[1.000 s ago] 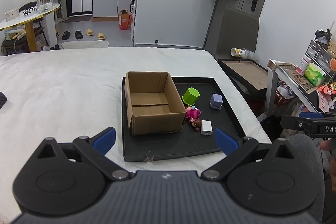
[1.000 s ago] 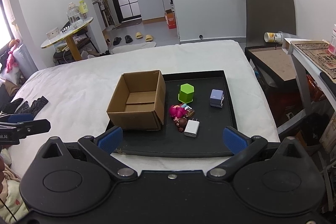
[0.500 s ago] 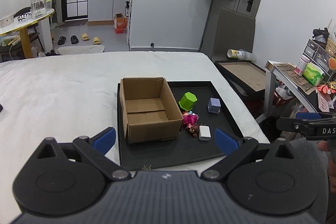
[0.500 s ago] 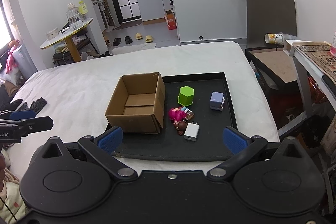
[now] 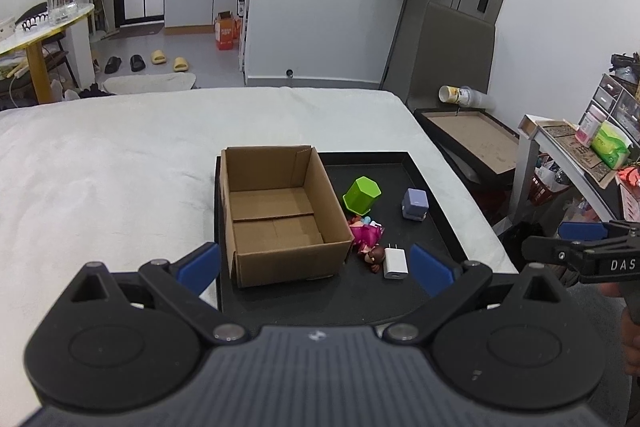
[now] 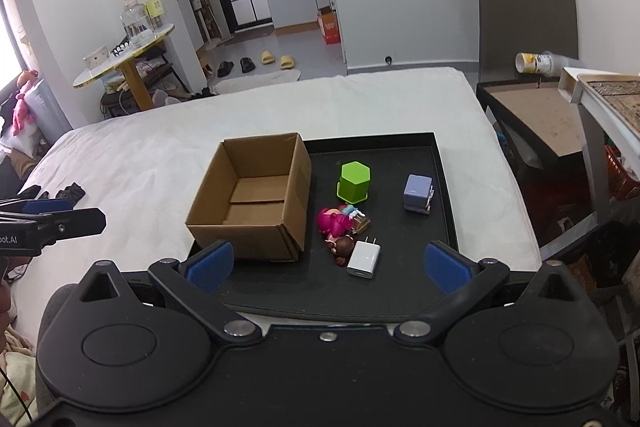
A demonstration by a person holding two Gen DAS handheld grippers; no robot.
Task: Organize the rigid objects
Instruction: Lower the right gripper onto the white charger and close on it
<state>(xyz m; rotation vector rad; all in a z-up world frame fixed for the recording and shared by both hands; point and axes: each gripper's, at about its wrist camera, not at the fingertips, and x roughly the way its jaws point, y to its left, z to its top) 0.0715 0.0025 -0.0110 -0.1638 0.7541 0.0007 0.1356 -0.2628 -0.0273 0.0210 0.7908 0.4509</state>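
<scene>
Presently, I log: black tray [image 6: 444, 187] on the white bed [image 6: 132, 167], holding an empty cardboard box [image 6: 250, 197]; beside it a green hexagonal cup [image 6: 354, 182], lilac cube [image 6: 418, 193], pink doll [image 6: 340, 227], white charger [image 6: 363, 259]. My left gripper [image 5: 314, 267] and right gripper [image 6: 326, 265] hover spread wide, holding nothing.

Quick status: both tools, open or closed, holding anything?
Left tool: open, holding nothing, short of the cardboard box.
Right tool: open, holding nothing, near the white charger.
</scene>
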